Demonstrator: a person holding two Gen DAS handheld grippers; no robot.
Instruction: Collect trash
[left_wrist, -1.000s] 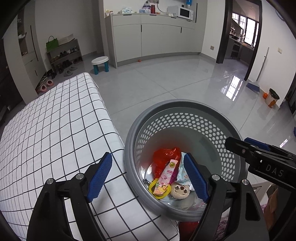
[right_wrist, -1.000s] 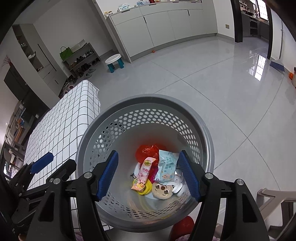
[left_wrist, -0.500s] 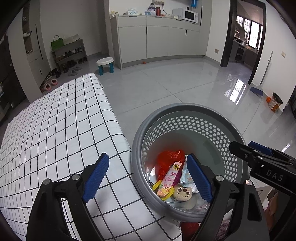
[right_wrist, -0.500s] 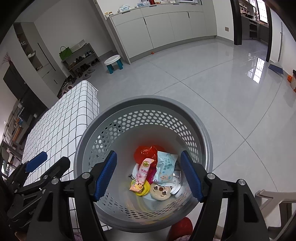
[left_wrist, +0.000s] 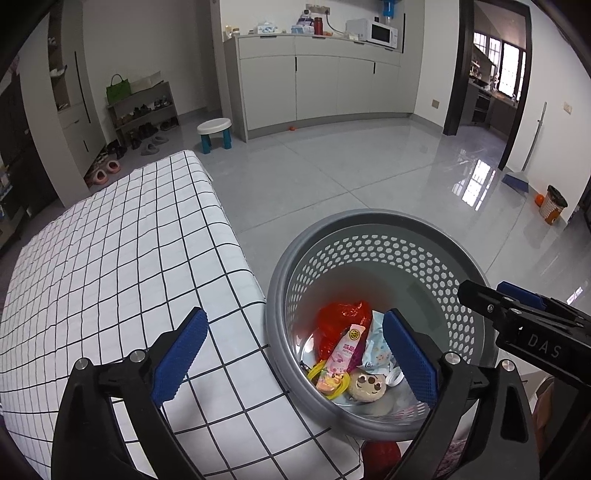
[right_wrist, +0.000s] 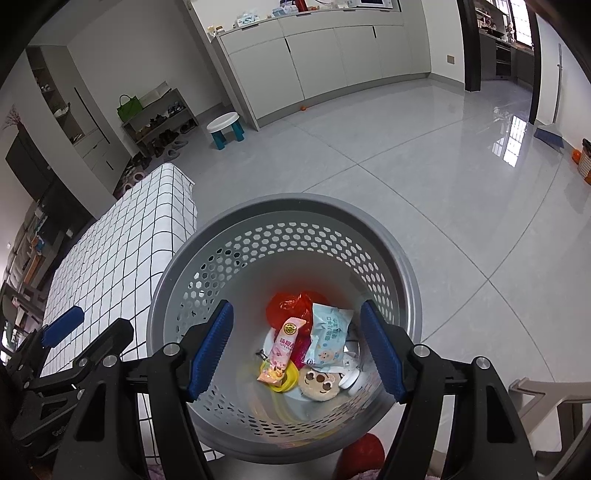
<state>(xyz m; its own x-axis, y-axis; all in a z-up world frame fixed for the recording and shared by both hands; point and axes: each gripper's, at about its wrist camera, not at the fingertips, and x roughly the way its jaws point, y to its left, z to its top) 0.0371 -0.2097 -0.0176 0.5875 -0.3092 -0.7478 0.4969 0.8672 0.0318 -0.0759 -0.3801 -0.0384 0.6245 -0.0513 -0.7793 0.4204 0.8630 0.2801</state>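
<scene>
Both grippers hang spread and empty over a gray basket of trash beside a checked table.

The left gripper (left_wrist: 291, 354) has its blue pads wide apart, one over the checked cloth (left_wrist: 110, 258), the other over the basket (left_wrist: 369, 229); the right gripper (right_wrist: 297, 350) is just as wide, both pads over the basket's inside. At the bottom lie a red bag (right_wrist: 291, 304), a pink packet (right_wrist: 282, 349), a pale blue packet (right_wrist: 327, 334), a yellow ring (right_wrist: 277, 376), a round bear-face piece (right_wrist: 317, 382) and a white cap (right_wrist: 349, 380). The red bag is partly covered by the packets; the packet print is too small to read. A red thing (right_wrist: 360, 454) under the basket's near rim is cut off and hard to identify.
</scene>
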